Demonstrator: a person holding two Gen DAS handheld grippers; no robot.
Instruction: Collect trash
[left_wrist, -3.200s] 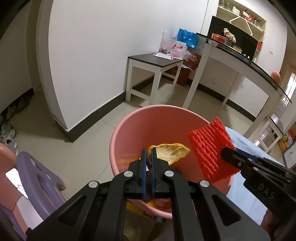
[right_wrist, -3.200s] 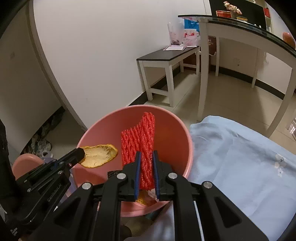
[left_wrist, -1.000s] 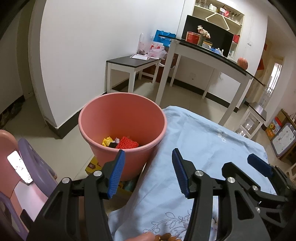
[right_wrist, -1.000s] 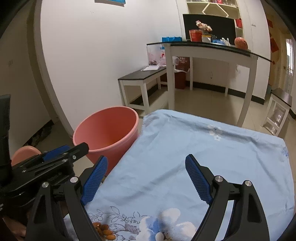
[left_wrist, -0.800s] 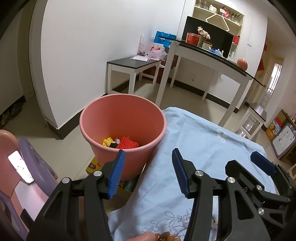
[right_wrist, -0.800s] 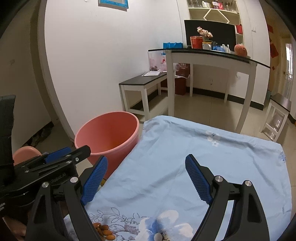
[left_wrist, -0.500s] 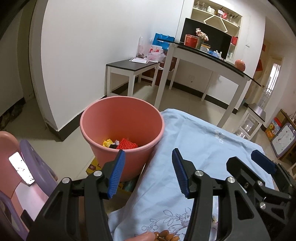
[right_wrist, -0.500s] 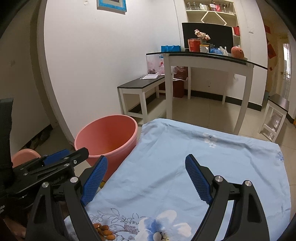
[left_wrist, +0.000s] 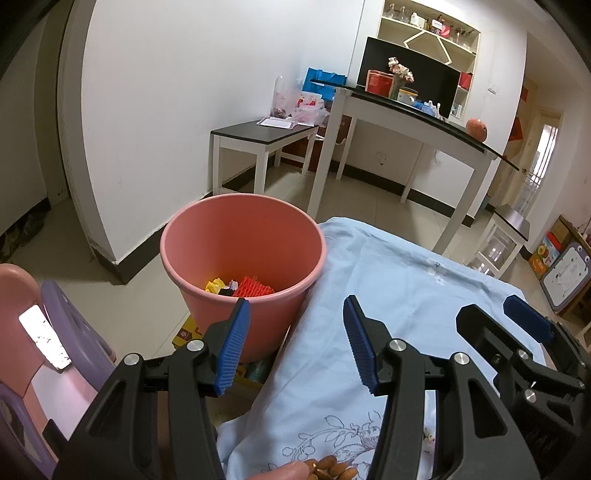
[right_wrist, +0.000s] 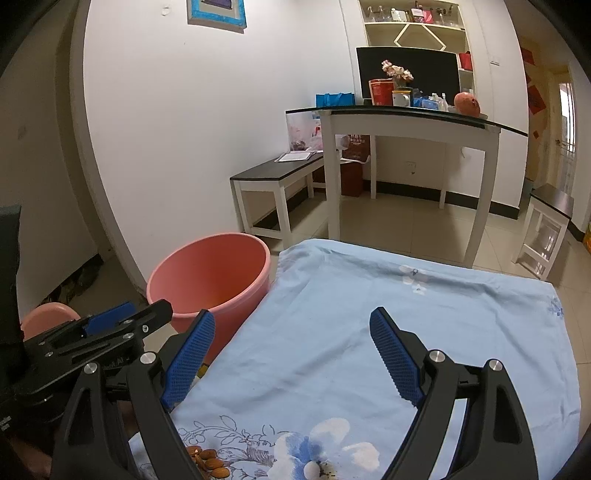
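A pink bucket (left_wrist: 207, 236) (right_wrist: 229, 254) stands on the floor at the left edge of a table covered by a light blue flowered cloth (left_wrist: 399, 288) (right_wrist: 406, 317). Inside the bucket lie red foam netting (left_wrist: 255, 287) and yellow scraps (left_wrist: 215, 285). My left gripper (left_wrist: 295, 343) is open and empty, hovering above the cloth's near left corner, short of the bucket. To its right, over the cloth, my right gripper (right_wrist: 291, 354) is open and empty too. A few almonds (left_wrist: 332, 469) (right_wrist: 208, 461) lie on the cloth by the near edge.
A pink and purple child's chair (left_wrist: 44, 332) stands at the left. Behind the bucket are a low dark-topped bench (left_wrist: 258, 136), a tall white table (left_wrist: 406, 118) with clutter, and a white wall. A small white stool (right_wrist: 546, 229) is at the right.
Both grippers let go of their trash over the bucket, opened, and pulled back and up from it. The red netting now lies in the bucket.
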